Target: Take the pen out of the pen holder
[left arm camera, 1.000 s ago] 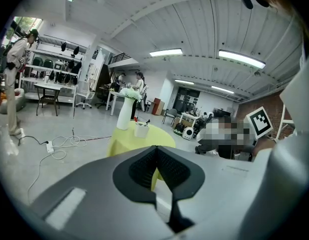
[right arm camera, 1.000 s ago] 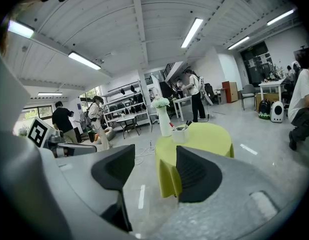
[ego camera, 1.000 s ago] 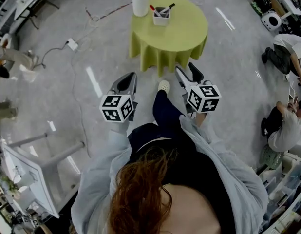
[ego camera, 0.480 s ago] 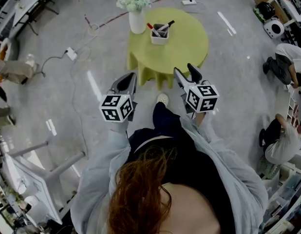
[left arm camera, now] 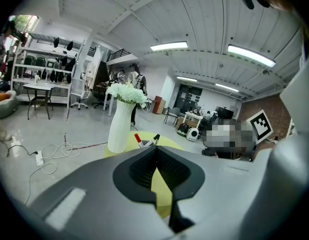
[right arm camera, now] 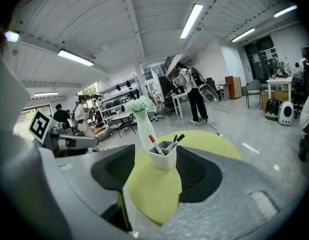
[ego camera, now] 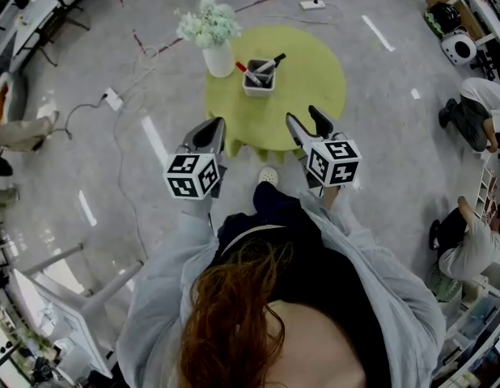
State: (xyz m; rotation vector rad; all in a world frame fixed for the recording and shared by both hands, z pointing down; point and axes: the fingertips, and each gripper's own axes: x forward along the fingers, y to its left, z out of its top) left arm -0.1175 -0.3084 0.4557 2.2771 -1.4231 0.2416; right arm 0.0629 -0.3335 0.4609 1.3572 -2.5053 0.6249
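Observation:
A white pen holder stands on a round table under a yellow-green cloth. It holds a red-capped pen and black-capped pens. Both grippers are held in the air short of the table's near edge, well apart from the holder. My left gripper is shut and empty. My right gripper is open and empty. In the right gripper view the pen holder shows far off between the jaws of my right gripper. In the left gripper view my left gripper hides most of the holder; only pen tips show.
A white vase of pale flowers stands on the table left of the holder. Cables and a power strip lie on the floor at left. People sit on the floor at right. White furniture stands at lower left.
The table, holder and vase have come closer, sliding down the head view as the person steps towards them. Both grippers keep the same pose and jaw state.

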